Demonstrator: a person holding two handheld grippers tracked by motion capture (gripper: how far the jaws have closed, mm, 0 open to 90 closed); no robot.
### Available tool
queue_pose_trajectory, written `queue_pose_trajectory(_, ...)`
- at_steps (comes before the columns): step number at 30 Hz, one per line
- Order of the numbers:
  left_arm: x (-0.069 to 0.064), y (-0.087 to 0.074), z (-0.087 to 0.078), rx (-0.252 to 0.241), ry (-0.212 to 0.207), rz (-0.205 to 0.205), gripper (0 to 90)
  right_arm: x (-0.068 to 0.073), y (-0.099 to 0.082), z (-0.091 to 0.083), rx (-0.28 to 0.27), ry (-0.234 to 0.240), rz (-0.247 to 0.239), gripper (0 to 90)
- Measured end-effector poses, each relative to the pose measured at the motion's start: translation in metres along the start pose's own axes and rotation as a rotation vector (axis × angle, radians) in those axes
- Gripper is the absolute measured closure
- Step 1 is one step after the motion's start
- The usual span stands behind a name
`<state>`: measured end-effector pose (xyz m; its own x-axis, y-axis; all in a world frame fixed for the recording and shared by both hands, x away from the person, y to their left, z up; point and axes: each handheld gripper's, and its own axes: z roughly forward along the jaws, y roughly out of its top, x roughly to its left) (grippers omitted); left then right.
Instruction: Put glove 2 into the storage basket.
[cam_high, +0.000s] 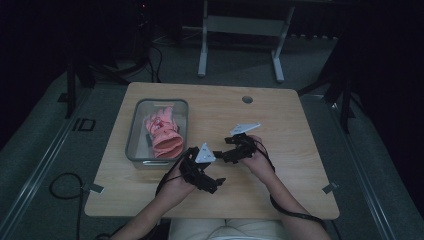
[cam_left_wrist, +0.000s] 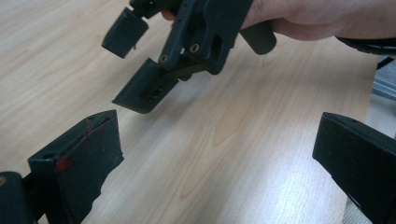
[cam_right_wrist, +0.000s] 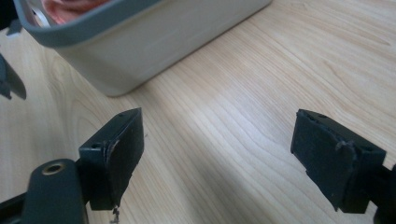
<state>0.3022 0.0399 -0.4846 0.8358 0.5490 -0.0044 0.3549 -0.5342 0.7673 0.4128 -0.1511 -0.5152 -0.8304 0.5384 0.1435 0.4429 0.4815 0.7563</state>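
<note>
The left gripper (cam_high: 218, 182) has its fingers (cam_left_wrist: 77, 168) wide apart over bare bench (cam_high: 280, 180), gripping nothing. The right gripper (cam_high: 218, 153), at frame centre in the high view, also has its fingers (cam_right_wrist: 114, 154) spread and empty, aimed at the bin (cam_right_wrist: 140, 51). The glove (cam_high: 164, 134) lies crumpled in that bin, centre left of the high view. It looks soft, light and floppy, likely rubbery enough to grip. The wide cuff, nearest the 2 grippers, seems the best place to pinch.
</note>
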Motion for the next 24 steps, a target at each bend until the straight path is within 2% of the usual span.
queue_pose_trajectory(10, -0.007, -0.022, 0.019, 0.023, -0.011, 0.012, 0.9, -0.003, -0.015, 0.003, -0.007, -0.022, -0.012, 17.1)
queue_pose_trajectory(13, -0.01, -0.029, 0.022, 0.028, 0.0, 0.014, 0.9, -0.005, -0.021, 0.003, -0.015, -0.048, -0.014, 17.0)
queue_pose_trajectory(16, -0.013, -0.034, 0.025, 0.035, 0.012, 0.026, 0.9, -0.009, -0.028, 0.004, -0.016, -0.061, 0.006, 17.0)
queue_pose_trajectory(20, -0.011, -0.041, 0.029, 0.022, 0.008, -0.003, 0.9, -0.013, -0.035, 0.004, -0.018, -0.076, 0.018, 17.0)
queue_pose_trajectory(23, -0.01, -0.044, 0.031, 0.032, 0.003, -0.007, 0.9, -0.013, -0.037, 0.003, -0.02, -0.077, 0.02, 17.0)
queue_pose_trajectory(24, -0.011, -0.045, 0.032, 0.036, 0.017, -0.002, 0.8, -0.014, -0.039, 0.003, -0.013, -0.086, 0.016, 17.0)
